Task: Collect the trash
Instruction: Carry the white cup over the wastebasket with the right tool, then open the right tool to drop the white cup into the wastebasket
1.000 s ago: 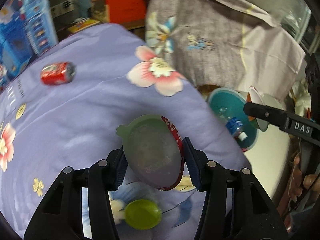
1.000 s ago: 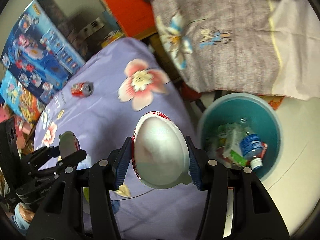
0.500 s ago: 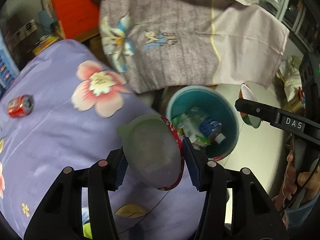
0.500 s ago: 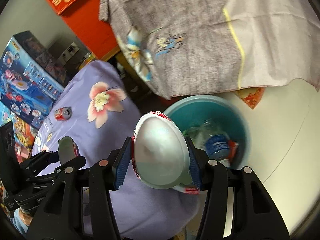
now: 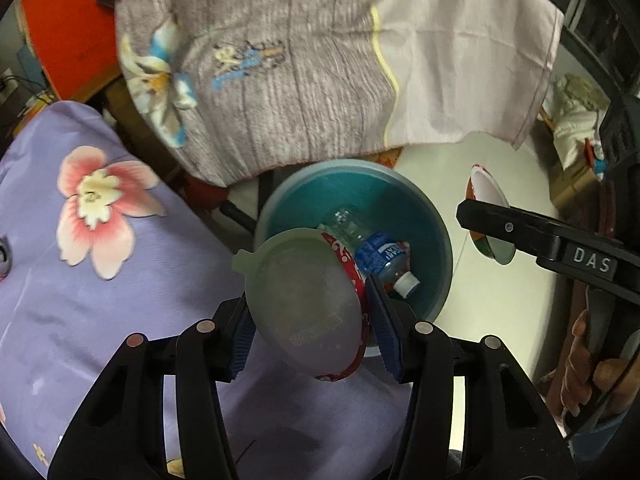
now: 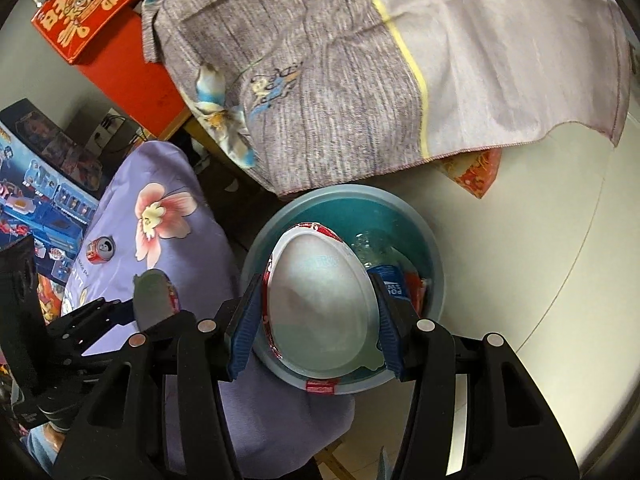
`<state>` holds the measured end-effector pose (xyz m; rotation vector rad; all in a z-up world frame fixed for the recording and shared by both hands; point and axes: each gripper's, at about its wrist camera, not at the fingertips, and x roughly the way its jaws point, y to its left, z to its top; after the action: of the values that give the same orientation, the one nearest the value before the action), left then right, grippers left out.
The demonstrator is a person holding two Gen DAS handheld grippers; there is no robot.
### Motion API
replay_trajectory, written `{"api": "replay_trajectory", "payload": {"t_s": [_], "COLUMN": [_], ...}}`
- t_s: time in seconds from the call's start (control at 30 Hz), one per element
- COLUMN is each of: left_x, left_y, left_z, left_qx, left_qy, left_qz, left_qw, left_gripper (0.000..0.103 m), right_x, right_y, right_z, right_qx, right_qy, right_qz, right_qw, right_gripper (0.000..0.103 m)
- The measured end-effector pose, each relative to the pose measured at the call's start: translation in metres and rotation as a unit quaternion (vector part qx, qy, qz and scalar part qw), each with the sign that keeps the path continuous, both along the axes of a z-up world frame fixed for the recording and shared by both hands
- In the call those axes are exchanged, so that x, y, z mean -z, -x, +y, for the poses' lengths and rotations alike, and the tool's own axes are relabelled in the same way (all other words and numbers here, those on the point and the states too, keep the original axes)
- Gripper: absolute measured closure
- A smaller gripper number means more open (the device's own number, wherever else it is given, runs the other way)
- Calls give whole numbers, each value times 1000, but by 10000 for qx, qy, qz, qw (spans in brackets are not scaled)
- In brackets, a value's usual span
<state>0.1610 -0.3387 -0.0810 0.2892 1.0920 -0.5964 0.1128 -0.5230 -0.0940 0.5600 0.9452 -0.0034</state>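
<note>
A lidded cup (image 5: pixel 306 304) is clamped in the left gripper (image 5: pixel 310 320); a second cup (image 6: pixel 320 304) is clamped in the right gripper (image 6: pixel 316 320), over the teal bin (image 6: pixel 434 276). A red can (image 6: pixel 100 249) is seen on the purple cloth (image 6: pixel 192 248) at 9 o'clock.

Right gripper (image 5: pixel 490 216) arm: read "DAS" in white letters.
Red box (image 6: pixel 86 8): bore large yellow characters, not legible.
Bottle label (image 5: pixel 378 256): blurred.

Two lidded cups (image 5: pixel 304 304) (image 6: pixel 320 300), one teal bin (image 6: pixel 434 280), one plastic bottle (image 5: pixel 376 256), one soda can (image 6: pixel 100 250).
</note>
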Motion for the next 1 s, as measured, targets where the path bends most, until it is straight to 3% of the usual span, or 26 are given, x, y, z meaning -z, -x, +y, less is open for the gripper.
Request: {"api": "replay_trajectory", "payload": {"t_s": [0.17, 0.23, 0.33, 0.87, 0.93, 1.0], "left_x": [8, 9, 8, 7, 6, 4], "left_y": [-6, -7, -10, -12, -11, -9], "left_z": [-10, -8, -4, 36, 38, 39], "left_qx": [0, -41, -143, -574, -590, -604], "left_qy": [-55, -73, -86, -76, -80, -67], "left_qz": [100, 106, 63, 115, 101, 86], "left_qw": [9999, 9999, 9998, 9983, 9982, 9981], "left_gripper": [45, 29, 21, 13, 12, 12], "right_x": [6, 8, 9, 10, 10, 9], "right_y": [-5, -7, -10, -34, -37, -37], "right_z": [-3, -2, 1, 32, 35, 37], "right_qx": [-2, -28, -71, -394, -400, -397], "right_qy": [9, 19, 46, 122, 96, 90], "right_qz": [79, 96, 116, 122, 132, 126], "right_qw": [10000, 9999, 9999, 9991, 9991, 9991], "right_gripper": [53, 53, 53, 52, 41, 39]}}
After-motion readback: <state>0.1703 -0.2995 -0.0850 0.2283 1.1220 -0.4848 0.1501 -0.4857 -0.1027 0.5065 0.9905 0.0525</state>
